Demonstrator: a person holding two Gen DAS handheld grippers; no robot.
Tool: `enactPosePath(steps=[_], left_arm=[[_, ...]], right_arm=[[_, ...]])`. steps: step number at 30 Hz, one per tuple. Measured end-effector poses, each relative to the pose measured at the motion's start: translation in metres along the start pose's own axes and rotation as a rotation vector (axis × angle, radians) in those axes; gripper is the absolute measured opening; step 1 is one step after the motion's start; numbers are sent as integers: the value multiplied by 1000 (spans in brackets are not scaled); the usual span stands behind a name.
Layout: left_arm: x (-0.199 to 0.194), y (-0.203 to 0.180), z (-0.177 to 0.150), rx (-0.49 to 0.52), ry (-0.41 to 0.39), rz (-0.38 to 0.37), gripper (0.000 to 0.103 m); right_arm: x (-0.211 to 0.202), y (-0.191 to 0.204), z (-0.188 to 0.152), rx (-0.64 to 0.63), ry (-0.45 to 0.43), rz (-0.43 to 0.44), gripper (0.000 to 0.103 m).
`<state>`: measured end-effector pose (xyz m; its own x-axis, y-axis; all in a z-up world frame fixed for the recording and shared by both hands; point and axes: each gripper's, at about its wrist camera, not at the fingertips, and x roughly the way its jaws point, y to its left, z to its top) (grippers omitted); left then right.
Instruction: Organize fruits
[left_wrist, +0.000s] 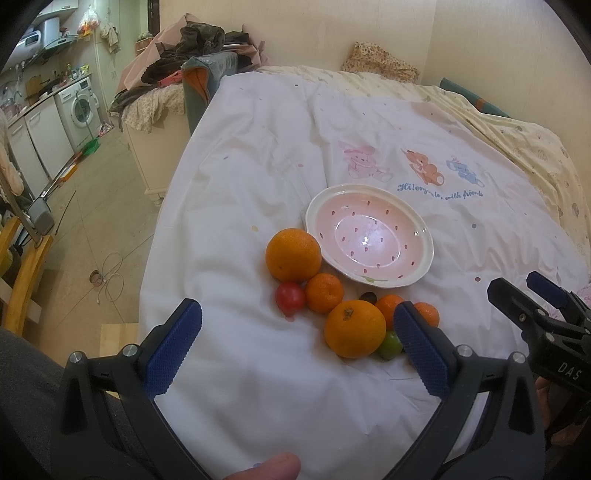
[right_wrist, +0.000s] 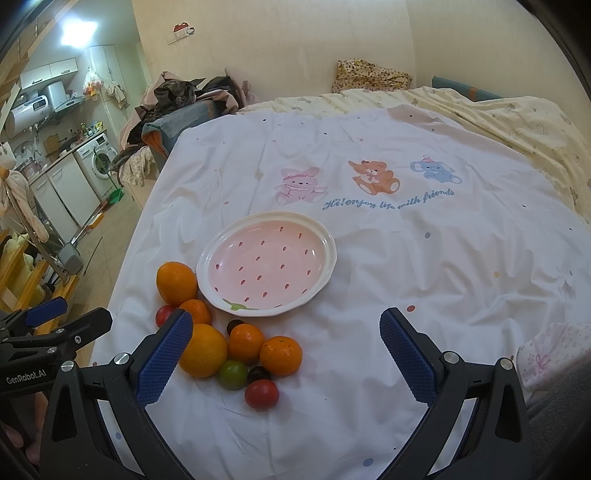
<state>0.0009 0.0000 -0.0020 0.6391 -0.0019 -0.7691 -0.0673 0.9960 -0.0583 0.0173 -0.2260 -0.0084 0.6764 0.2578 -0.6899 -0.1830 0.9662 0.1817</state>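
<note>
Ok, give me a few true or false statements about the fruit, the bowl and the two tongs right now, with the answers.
1. The pink strawberry-patterned ceramic bowl has fruit in it. False: it is empty.
2. Both the left tongs and the right tongs are open and hold nothing. True.
3. The small green tomato lies among the oranges on the white printed bedsheet. True.
4. The largest round orange sits apart from the bowl. False: it rests against the bowl's rim.
5. Only one red tomato is visible. False: two are, one near and one farther.
</note>
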Motion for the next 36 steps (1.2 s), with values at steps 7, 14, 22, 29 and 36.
enactPosePath(steps=[7,14,22,29,36], left_arm=[[1,0,-1,-3,9,-2,102],[7,1,-2,-6,54,9,102],[17,5,-4,-28,103,29,102],[24,12,-6,-46,142,47,102],[31,15,-7,-49,163,57,102]], right_arm=[[0,0,0,4,2,4,103],[18,-31,18,99,165,57,102],[89,-53,17,179,507,167,74],[137,-37,-7,202,683,269,62],[149,-34,-13,209,709,266,45]])
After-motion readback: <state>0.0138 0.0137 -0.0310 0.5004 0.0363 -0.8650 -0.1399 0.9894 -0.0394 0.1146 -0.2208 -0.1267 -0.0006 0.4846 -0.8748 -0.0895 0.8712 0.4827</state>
